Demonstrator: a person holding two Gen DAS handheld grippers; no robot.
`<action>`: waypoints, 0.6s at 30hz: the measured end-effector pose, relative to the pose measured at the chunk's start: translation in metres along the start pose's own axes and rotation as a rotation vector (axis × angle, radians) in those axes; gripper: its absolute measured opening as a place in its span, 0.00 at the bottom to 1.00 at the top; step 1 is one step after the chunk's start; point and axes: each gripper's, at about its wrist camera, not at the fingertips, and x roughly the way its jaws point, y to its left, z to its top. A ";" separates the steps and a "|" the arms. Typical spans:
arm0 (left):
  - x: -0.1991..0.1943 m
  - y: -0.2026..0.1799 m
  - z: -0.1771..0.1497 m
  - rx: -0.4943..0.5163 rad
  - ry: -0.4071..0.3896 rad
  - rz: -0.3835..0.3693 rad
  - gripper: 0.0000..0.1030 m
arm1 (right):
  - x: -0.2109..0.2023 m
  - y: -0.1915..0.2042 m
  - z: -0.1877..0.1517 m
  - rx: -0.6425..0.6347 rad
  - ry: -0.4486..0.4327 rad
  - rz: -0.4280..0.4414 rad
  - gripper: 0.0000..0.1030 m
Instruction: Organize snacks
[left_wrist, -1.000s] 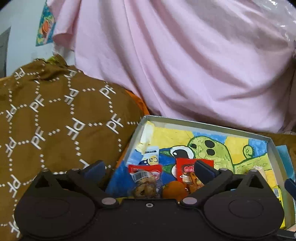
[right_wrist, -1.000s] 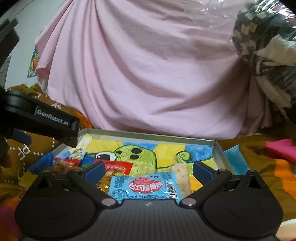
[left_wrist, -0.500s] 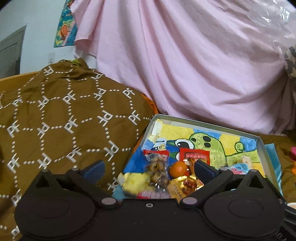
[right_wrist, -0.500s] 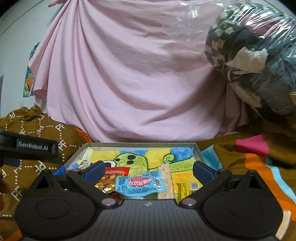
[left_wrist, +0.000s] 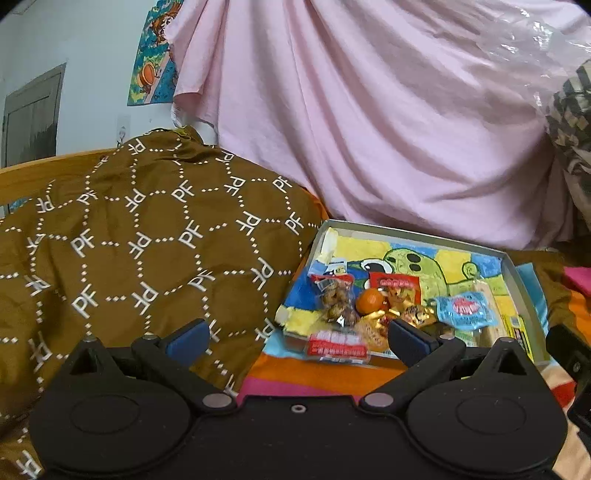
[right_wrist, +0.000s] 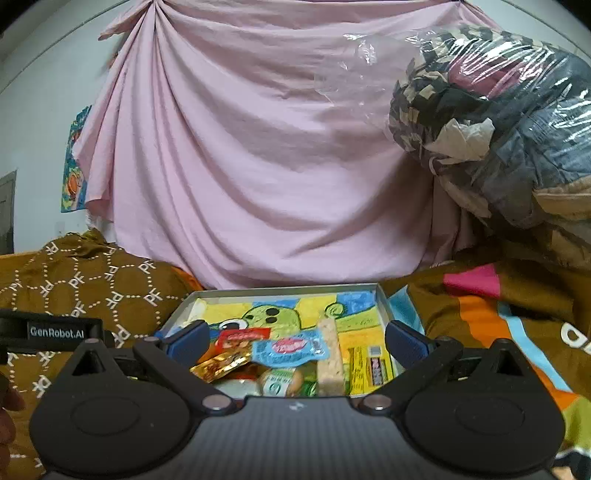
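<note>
1. Left gripper (left_wrist: 295, 334) – jaws wide apart, nothing btwn them; held above the brown PF-print cloth (left_wrist: 147, 240) and the near-left corner of the tray (left_wrist: 517, 273).
2. Right gripper (right_wrist: 293, 338) – jaws also spread wide, nothing held; tray's snacks show in the gap btwn its fingers.
3. Tray: shallow, grey rim, cartoon-print liner (green character, yellow/blue blocks). Sits on a striped blanket (right_wrist: 480, 314), just right of the brown cloth, in front of a pink sheet (left_wrist: 369, 110).
4. Snacks are in the tray's near half, bunched together:
   - clear pack of brown round bites w/ red header (left_wrist: 336, 299), left side
   - small orange fruit (left_wrist: 370, 300) just right of it
   - red packet (left_wrist: 395, 283) behind the fruit
   - gold-foil pieces (left_wrist: 413, 314) in the middle
   - blue packet (left_wrist: 465, 309) w/ red logo, right of centre
   - pale bar (right_wrist: 328, 354) lying lengthwise beside the blue packet
   - yellow packet (right_wrist: 369, 365) by the right wall
   - red-and-white pack (left_wrist: 338, 345) at the near edge – looks to hang over the rim.
5. Bkgd: wall poster (left_wrist: 155, 55) upper left; plastic-wrapped bundle of dark fabric (right_wrist: 498, 129) to the right.
</note>
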 end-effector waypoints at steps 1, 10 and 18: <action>-0.004 0.001 -0.002 0.004 -0.002 -0.001 0.99 | -0.004 0.001 -0.001 0.001 0.003 0.003 1.00; -0.037 0.014 -0.019 0.040 -0.025 -0.016 0.99 | -0.037 0.011 -0.011 0.000 0.044 0.021 1.00; -0.063 0.028 -0.030 0.051 -0.040 -0.023 0.99 | -0.062 0.021 -0.018 0.006 0.061 0.007 1.00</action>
